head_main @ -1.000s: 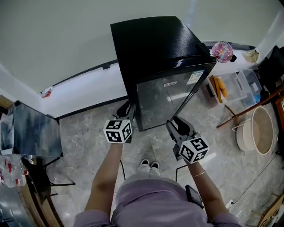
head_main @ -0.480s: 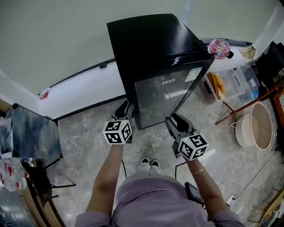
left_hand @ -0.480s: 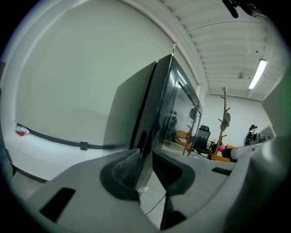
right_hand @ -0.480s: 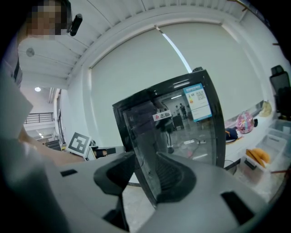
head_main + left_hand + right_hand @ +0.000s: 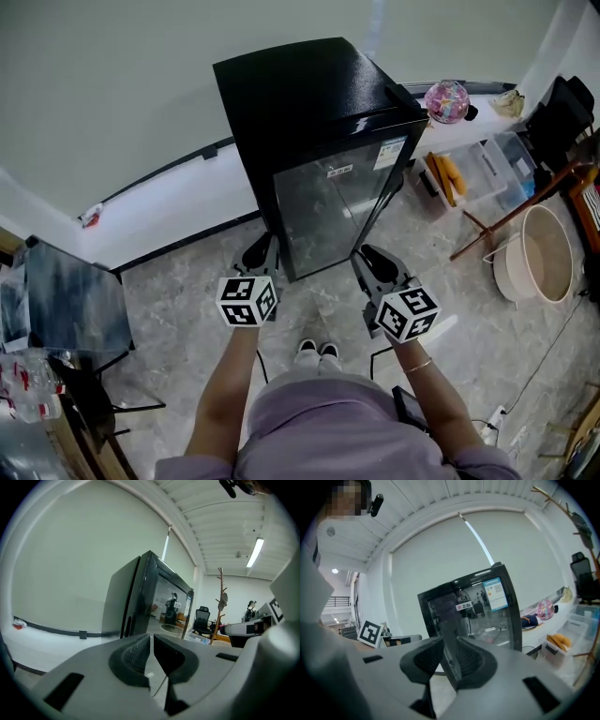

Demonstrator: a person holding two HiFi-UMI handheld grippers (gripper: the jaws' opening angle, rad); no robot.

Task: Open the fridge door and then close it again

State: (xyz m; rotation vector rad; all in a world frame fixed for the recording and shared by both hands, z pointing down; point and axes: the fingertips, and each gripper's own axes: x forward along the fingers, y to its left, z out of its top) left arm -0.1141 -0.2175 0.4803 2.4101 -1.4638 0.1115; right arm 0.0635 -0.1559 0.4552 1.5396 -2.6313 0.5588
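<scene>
Ahead of both your grippers stands the black fridge [image 5: 309,103]. Its glass door [image 5: 328,202] is shut flat against it. Your left gripper [image 5: 260,253] sits just off the fridge's front left bottom corner. Your right gripper [image 5: 373,261] sits near the door's right bottom corner. Both tips are close to the door's bottom edge but not on it.

Between your two grippers the floor [image 5: 323,305] is bare, all the way back to your shoes [image 5: 316,350]. Out to the left of your left gripper the floor is open as far as a dark table [image 5: 66,291]. Out to the right of your right gripper it is crowded. You have a clear box [image 5: 487,169], a slanting wooden pole [image 5: 511,211] and a pale round tub [image 5: 534,262] there, all well apart from the tip.

A second ago the door was shut, just as it is now. The fridge has slid a little to the left in the head view. Your grippers sit in about the same spots below it. The gap in your right gripper was wider then.

Your left gripper's jaws are closing and almost together, with only a thin slit left and nothing in it. Your right gripper's jaws are closing too, with a small gap between them. They grip nothing.
</scene>
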